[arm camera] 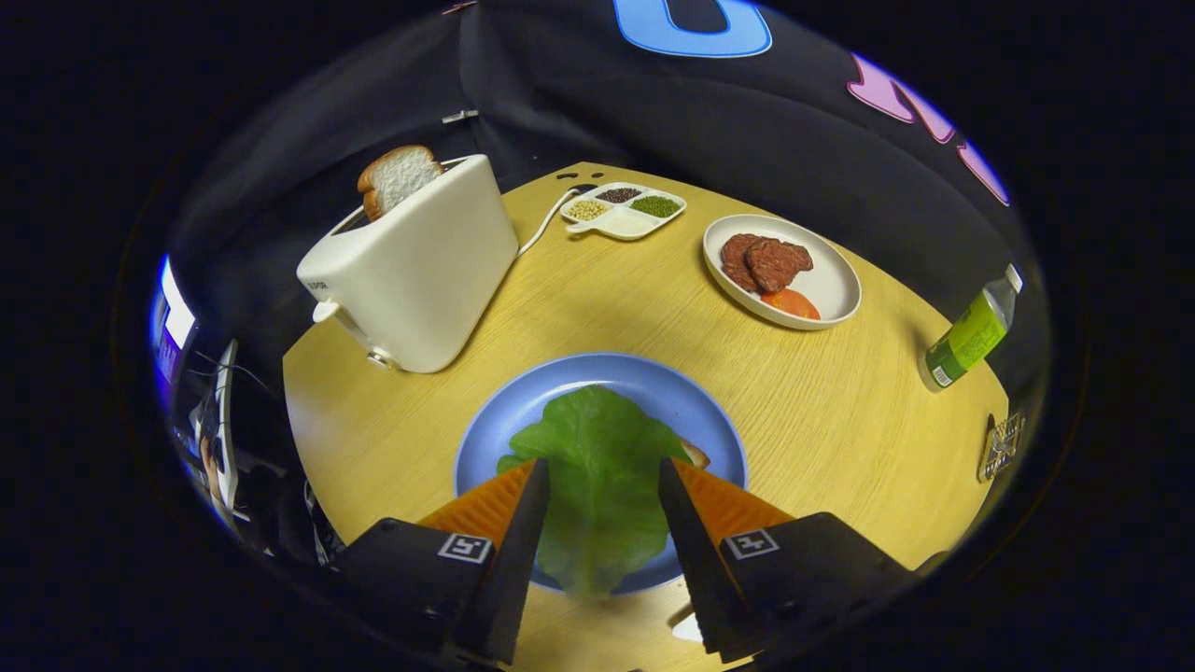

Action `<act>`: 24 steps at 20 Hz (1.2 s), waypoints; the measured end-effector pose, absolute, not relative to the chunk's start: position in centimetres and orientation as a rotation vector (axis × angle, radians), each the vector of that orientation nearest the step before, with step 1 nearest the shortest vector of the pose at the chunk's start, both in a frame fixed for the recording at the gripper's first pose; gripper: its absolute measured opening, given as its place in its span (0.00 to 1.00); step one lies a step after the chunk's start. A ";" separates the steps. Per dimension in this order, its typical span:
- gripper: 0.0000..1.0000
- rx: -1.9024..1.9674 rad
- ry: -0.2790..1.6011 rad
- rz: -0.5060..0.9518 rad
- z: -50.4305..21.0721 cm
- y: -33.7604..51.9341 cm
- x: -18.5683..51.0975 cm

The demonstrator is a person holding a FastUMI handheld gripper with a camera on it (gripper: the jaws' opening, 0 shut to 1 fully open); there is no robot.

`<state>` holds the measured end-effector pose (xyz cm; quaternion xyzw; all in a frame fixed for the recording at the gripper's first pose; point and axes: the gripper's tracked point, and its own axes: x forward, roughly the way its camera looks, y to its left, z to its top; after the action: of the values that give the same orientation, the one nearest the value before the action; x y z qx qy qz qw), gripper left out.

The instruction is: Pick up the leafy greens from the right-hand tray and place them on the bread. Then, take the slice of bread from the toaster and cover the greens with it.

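**Lettuce on the blue plate, tongs spread above it**

The gripper point(602, 476) stands wide open, holding nothing. A lettuce leaf point(597, 467) lies between the fingers on the blue plate point(579, 378), covering bread whose corner point(694, 455) peeks out. Beyond the fingers, to the left, a bread slice point(397, 177) stands in the white toaster point(420, 266).

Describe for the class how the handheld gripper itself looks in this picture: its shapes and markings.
The gripper has two long wedge-shaped jaws that taper toward their tips. Each is mounted on a chunky black block, and each block carries a small square black-and-white tag on its top face. No cables or sleeve can be seen.
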<state>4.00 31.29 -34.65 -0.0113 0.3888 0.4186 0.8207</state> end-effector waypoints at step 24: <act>0.87 -0.003 0.393 0.974 -10.0 50.2 5.0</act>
<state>5.01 50.21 -9.95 -0.0014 0.1876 0.4651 0.8652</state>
